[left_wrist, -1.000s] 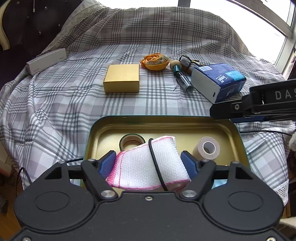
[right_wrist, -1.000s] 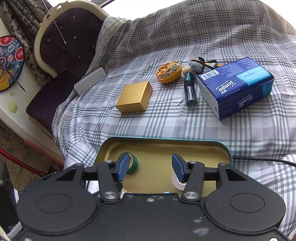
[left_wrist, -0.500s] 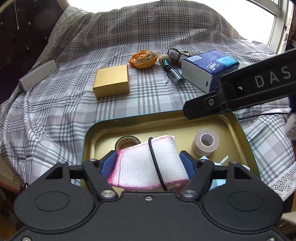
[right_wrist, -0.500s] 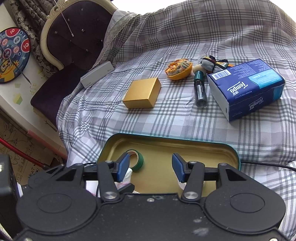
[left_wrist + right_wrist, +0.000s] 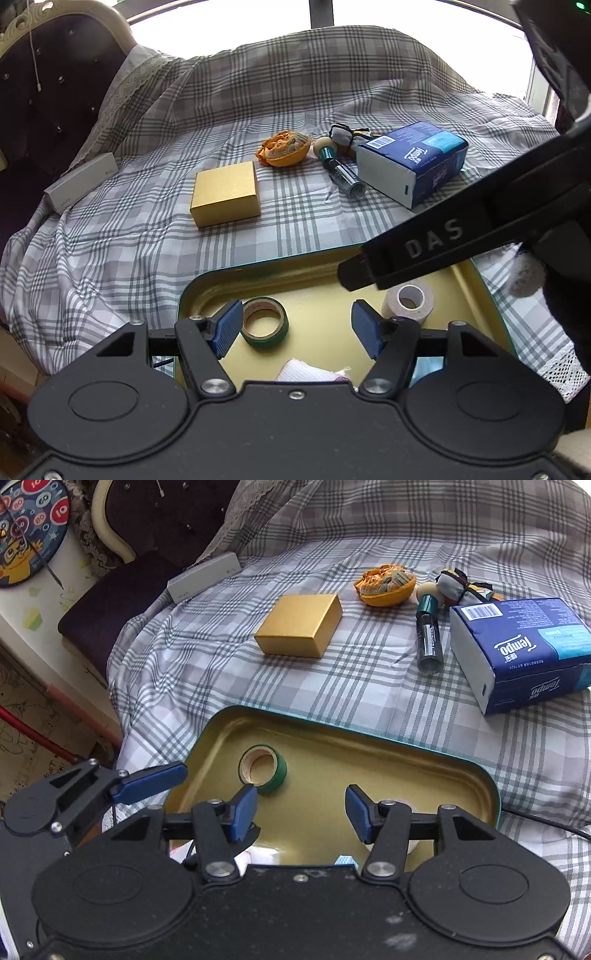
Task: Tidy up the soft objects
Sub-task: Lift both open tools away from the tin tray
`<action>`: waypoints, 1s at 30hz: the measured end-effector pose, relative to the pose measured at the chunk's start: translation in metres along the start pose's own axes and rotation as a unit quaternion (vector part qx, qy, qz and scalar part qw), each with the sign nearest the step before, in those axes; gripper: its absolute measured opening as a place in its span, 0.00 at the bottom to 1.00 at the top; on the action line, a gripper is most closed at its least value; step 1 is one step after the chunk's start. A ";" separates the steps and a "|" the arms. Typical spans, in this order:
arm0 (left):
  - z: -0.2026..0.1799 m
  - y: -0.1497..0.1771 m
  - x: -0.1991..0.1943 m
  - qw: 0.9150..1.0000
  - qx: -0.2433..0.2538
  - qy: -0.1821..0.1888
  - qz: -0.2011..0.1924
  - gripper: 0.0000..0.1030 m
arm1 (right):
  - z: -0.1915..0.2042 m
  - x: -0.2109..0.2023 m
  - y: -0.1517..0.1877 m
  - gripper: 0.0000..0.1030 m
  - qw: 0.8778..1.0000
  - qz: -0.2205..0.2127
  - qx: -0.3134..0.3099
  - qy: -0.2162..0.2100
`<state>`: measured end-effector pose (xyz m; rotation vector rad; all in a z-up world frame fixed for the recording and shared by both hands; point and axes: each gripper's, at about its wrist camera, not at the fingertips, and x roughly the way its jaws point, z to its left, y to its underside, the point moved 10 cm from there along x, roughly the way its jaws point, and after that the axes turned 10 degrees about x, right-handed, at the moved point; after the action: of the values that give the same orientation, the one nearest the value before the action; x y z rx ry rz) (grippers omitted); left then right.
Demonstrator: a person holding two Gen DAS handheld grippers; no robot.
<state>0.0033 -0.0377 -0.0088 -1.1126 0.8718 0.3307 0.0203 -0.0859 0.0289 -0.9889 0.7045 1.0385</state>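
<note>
Lying below left gripper [image 5: 295, 328] | white cloth [image 5: 308, 373] | in tin [image 5: 258, 273]

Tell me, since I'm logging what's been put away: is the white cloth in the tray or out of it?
In. The white cloth lies on the gold tray floor, below the open left gripper, touched by neither pad.

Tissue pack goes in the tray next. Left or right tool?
Right, probably. The right tool is open and empty, and the tissue pack lies on its side. The left tool has been closing over the white cloth.
</note>
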 end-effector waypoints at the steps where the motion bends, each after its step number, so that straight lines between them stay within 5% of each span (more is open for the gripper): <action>1: 0.005 0.000 0.002 1.000 -0.012 0.001 0.005 0.60 | -0.001 -0.003 -0.002 0.51 1.000 -0.007 0.002 0.002; 6: 0.027 0.005 0.013 0.997 -0.067 0.018 0.037 0.60 | -0.010 -0.019 -0.012 0.51 0.999 -0.036 0.027 0.007; 22: 0.067 -0.020 0.038 0.982 -0.134 0.083 0.101 0.59 | -0.015 -0.044 -0.018 0.51 0.996 -0.081 0.042 0.009; 30: 0.069 -0.044 0.038 0.959 -0.188 0.191 0.092 0.57 | -0.012 -0.056 -0.027 0.51 0.994 -0.105 0.042 0.002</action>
<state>0.0862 -0.0028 0.0025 -1.4814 1.2959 0.4570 0.0246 -0.1227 0.0809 -0.9692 0.6281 0.8181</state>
